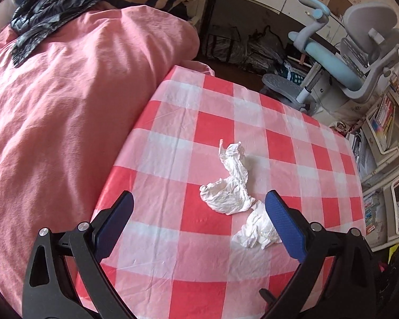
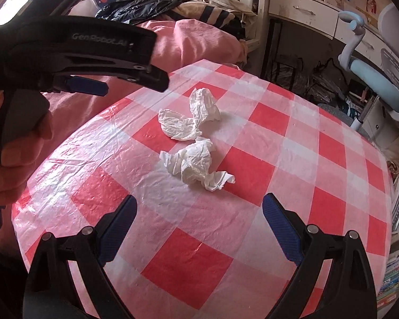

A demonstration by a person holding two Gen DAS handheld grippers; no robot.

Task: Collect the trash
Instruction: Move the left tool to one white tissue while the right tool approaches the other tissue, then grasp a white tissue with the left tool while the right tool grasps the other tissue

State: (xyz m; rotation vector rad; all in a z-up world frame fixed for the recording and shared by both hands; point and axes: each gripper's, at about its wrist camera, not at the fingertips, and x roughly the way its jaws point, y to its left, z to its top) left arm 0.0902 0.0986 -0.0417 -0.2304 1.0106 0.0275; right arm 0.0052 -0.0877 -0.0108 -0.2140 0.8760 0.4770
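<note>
Two crumpled white tissues lie on a table with a red-and-white checked cloth [image 1: 212, 279]. The longer tissue [image 1: 231, 183] is just ahead of my left gripper [image 1: 199, 198], which hovers open and empty. The smaller tissue [image 1: 258, 228] lies beside that gripper's right finger and is partly hidden by it. In the right wrist view the longer tissue [image 2: 191, 119] is the farther one and the smaller tissue [image 2: 196, 164] sits a little ahead of my right gripper [image 2: 199, 202], also open and empty. The left gripper [image 2: 135, 86] hangs over the table's far left edge, held by a hand [image 2: 18, 159].
A bed with a pink duvet [image 1: 66, 119] borders the table's left side, and a black plastic bag [image 1: 53, 8] lies on it. A grey and blue desk chair [image 1: 345, 66] stands beyond the table. Bookshelves [image 1: 385, 133] line the right.
</note>
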